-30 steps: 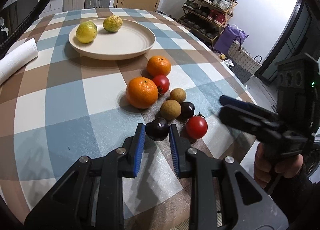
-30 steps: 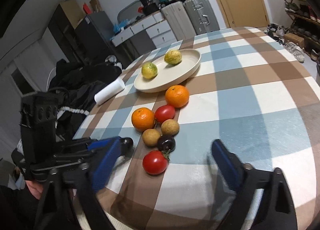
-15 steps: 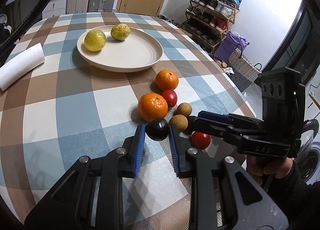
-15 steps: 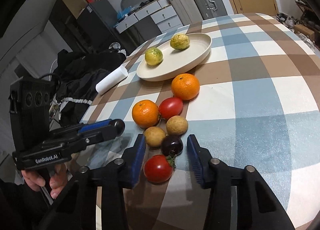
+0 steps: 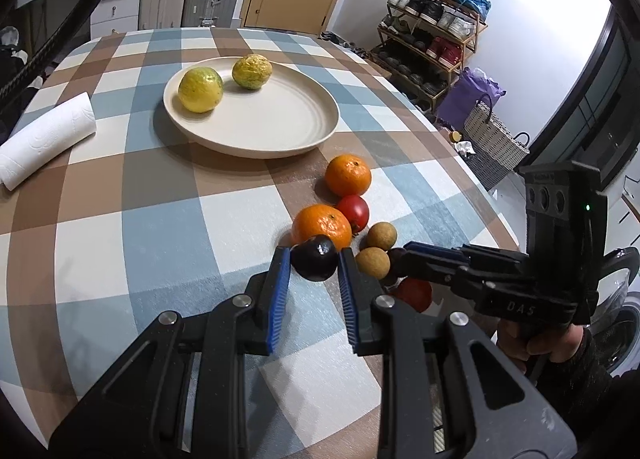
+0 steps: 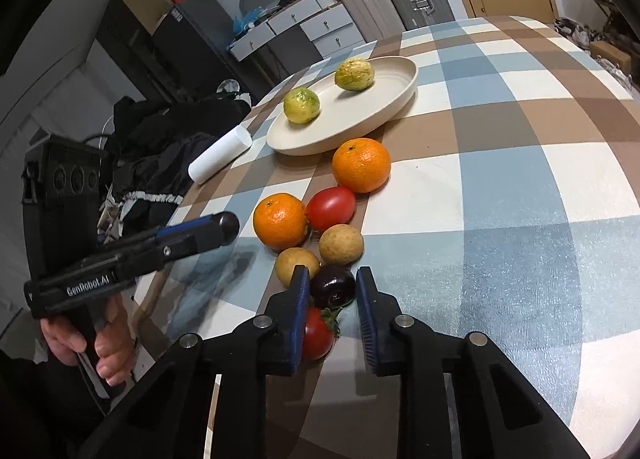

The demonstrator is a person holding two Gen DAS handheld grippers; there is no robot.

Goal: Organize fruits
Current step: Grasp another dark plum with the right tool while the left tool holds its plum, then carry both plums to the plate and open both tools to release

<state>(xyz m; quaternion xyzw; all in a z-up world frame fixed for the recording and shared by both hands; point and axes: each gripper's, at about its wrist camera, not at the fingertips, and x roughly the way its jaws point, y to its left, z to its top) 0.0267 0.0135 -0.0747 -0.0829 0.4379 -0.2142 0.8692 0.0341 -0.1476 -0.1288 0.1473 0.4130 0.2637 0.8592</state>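
My left gripper [image 5: 314, 259] is shut on a dark plum [image 5: 314, 265] and holds it just above the checked tablecloth, in front of an orange [image 5: 320, 225]. In the right wrist view the left gripper [image 6: 226, 224] shows at the left with that plum at its tip. My right gripper [image 6: 333, 281] is shut on a second dark plum [image 6: 333, 287], which lies between two longans [image 6: 341, 244] and a red tomato [image 6: 318, 333]. A cream plate [image 5: 280, 123] further back holds two yellow-green fruits [image 5: 200, 89]. Another orange [image 6: 361, 164] and a tomato [image 6: 330, 207] lie loose near the plate.
A white paper roll [image 5: 44, 139] lies at the table's left side. The round table's edge [image 5: 472, 179] curves close on the right, with a shoe rack [image 5: 432, 31] and a woven basket [image 5: 492, 131] on the floor beyond. A person's hand [image 6: 88, 343] grips the left handle.
The left gripper has carried its plum up and forward. The right gripper swung in over the fruit cluster and narrowed from wide open onto the second plum.
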